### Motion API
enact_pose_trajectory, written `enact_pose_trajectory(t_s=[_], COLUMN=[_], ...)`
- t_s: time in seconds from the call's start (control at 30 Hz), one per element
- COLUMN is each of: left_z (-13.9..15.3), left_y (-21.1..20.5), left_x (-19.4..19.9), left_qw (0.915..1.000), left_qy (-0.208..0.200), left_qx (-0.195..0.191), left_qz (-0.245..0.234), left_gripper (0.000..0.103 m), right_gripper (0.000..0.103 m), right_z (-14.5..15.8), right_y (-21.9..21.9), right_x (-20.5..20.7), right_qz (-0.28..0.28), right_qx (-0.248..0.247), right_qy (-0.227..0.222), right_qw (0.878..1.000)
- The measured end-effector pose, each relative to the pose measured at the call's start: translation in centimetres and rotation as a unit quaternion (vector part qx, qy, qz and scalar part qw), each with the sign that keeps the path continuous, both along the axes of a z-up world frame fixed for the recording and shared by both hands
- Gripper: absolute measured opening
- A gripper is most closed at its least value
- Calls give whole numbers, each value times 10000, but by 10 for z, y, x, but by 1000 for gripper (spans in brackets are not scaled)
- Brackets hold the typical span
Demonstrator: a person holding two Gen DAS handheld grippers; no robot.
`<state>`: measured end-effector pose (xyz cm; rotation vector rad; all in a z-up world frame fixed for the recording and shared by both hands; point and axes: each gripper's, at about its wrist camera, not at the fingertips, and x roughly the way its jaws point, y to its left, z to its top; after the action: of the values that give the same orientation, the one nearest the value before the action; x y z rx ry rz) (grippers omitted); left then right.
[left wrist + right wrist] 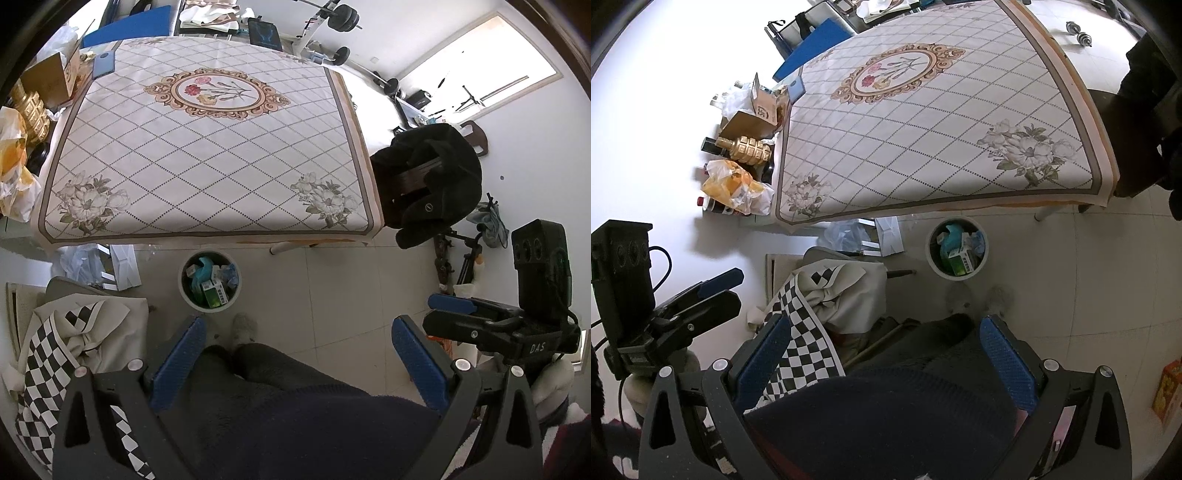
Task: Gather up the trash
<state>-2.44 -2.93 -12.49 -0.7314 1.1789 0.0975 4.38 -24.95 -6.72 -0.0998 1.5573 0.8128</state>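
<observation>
A round white trash bin point(209, 278) stands on the tiled floor just below the table's near edge, holding a green box, a teal item and crumpled plastic. It also shows in the right wrist view point(956, 251). My left gripper point(299, 358) is open and empty, held above the person's lap, nearer than the bin. My right gripper point(886, 358) is open and empty too, also over the lap. The right gripper shows from the side in the left wrist view point(454, 306), and the left gripper shows from the side in the right wrist view point(716, 284).
A table with a flowered, diamond-pattern cloth point(207, 147) fills the upper view. A chair with a black coat point(432, 184) stands at its right. A checkered cloth bag point(70, 350) lies at left. Gold bottles, a cardboard box and a yellow bag point(738, 184) line the table's left side.
</observation>
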Motion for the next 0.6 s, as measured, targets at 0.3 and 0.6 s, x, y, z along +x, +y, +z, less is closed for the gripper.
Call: enact_pose_trajectory(t_s=[0.3, 0.6], left_z=[0, 1], left_y=[-2, -4], left_x=[-5, -7], left_qw=[10000, 10000], left_qy=[-8, 5], left_qx=[-16, -34], left_qz=[7, 79], left_gripper=[103, 103], right_gripper=[103, 103], right_z=[0, -1], right_y=[1, 1], right_x=[-4, -7], right_qz=[-37, -63], right_qx=[-5, -5], right_qy=[-5, 4], right_qw=[10000, 10000])
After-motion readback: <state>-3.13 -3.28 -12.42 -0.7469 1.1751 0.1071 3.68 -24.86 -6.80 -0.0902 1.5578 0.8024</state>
